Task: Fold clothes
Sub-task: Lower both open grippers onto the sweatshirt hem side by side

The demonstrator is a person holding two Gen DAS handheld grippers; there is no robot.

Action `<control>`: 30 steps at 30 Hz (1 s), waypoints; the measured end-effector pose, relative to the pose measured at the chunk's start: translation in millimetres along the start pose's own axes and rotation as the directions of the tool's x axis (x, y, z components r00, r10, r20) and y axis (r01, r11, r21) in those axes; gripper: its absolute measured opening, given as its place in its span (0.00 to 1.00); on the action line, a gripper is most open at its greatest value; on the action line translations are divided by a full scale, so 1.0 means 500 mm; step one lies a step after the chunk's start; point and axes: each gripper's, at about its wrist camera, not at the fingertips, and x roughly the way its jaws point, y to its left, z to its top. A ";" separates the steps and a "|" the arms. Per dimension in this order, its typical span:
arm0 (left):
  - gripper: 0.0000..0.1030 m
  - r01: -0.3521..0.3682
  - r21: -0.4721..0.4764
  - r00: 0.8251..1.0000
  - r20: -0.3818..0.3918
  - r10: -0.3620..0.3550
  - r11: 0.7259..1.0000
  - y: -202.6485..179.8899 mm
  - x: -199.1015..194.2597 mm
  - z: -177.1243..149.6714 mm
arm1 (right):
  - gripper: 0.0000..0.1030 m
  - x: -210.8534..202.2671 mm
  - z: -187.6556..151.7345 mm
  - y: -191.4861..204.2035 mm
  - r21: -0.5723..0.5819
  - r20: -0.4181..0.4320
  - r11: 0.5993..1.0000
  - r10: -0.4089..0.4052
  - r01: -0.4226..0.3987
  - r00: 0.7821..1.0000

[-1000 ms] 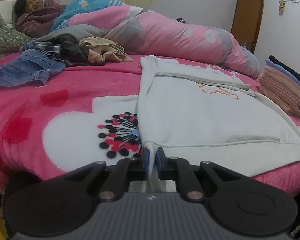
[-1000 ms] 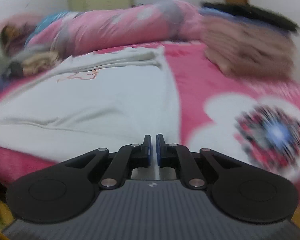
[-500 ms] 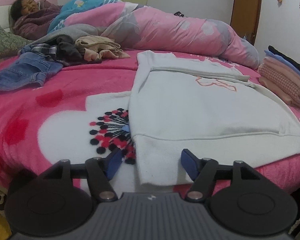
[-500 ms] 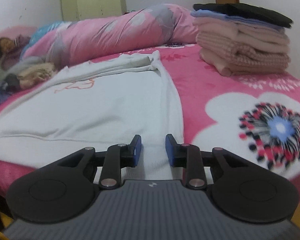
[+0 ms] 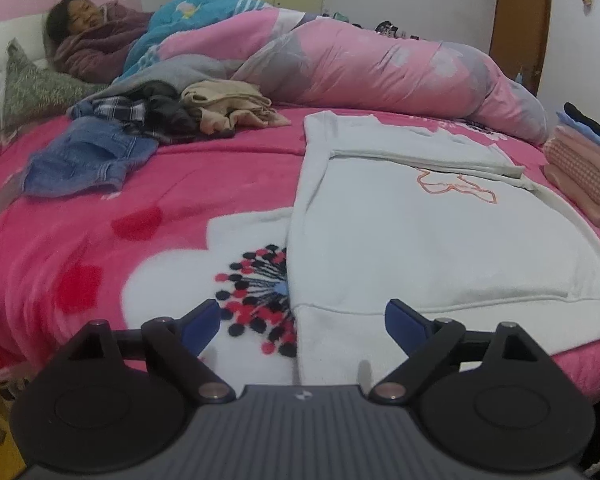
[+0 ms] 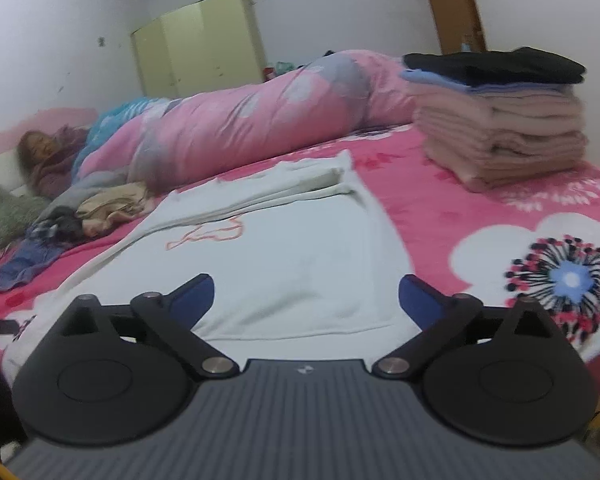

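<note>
White cotton sweatshirt [image 5: 420,248] flat on pink floral bed blanket [image 5: 100,240], long axis hem-near, collar-far. Left gripper [image 5: 302,322], right gripper [image 6: 306,296] above hem, tilted downward; jaws opening wide, gripping nothing.

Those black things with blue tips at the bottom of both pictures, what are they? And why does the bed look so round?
They are grabbers, like big tweezers, that a person holds, one in each hand. A small camera sits on each and looks along its two fingers, so you get one picture from the left gripper and one from the right gripper. The lens bends the view, so the bed looks curved. Both grabbers' jaws are opening and hold nothing. Below them a white sweatshirt lies flat on the pink blanket, sleeves folded in. Unfolded clothes wait in a heap, a folded stack stands at the side, and a person rests under a quilt.
</note>
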 end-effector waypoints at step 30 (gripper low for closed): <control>1.00 -0.051 0.070 0.966 -0.249 0.067 0.996 -0.206 0.178 0.056 | 0.99 0.192 -0.006 0.108 -0.113 -0.324 0.983 -0.173 0.144 0.930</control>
